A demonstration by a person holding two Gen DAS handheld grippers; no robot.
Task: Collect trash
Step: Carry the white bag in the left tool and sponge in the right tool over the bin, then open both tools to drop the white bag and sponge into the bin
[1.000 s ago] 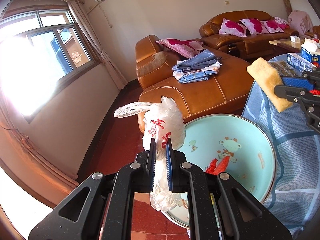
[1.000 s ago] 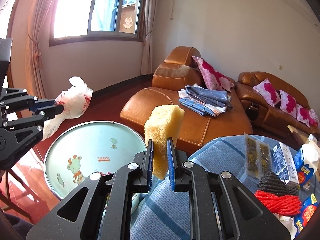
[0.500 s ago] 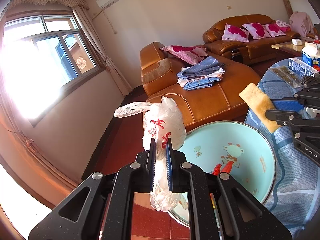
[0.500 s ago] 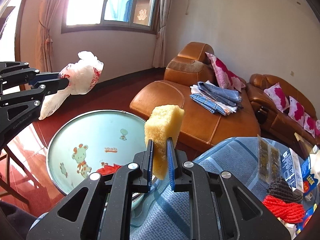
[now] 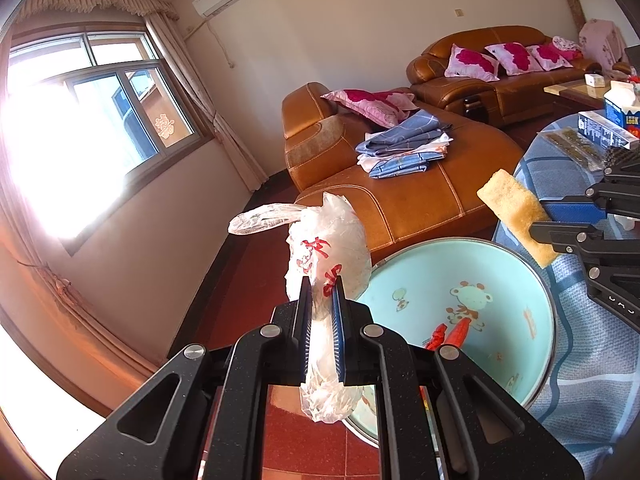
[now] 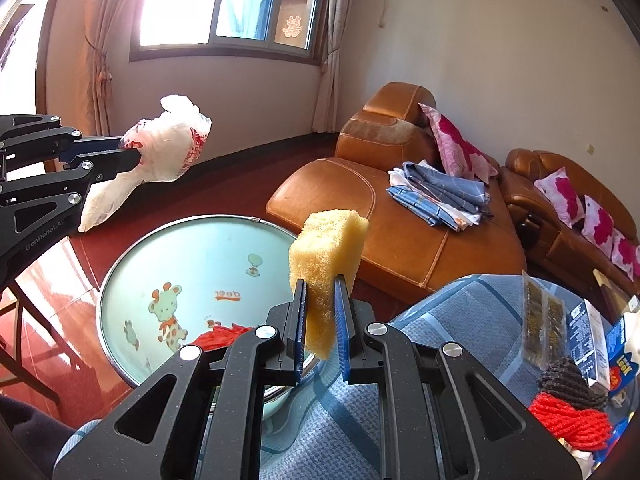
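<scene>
Red scraps (image 5: 450,330) are lying in the basin (image 5: 532,300), above which a plastic bag (image 5: 328,256) is being pinched by the closed left gripper (image 5: 320,292) and a sponge (image 6: 326,256) by the right gripper (image 6: 320,292).

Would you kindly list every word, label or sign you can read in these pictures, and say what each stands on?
"deer", seen upside down: inside the blue basin.
"GenRobot.AI": side of the left tongs.
"Look": blue carton at the table's edge.
Red paper sign, a Chinese character: on the window.
Red print on the plastic bag: too crumpled to read.
Fine print on the white box: too small.
</scene>
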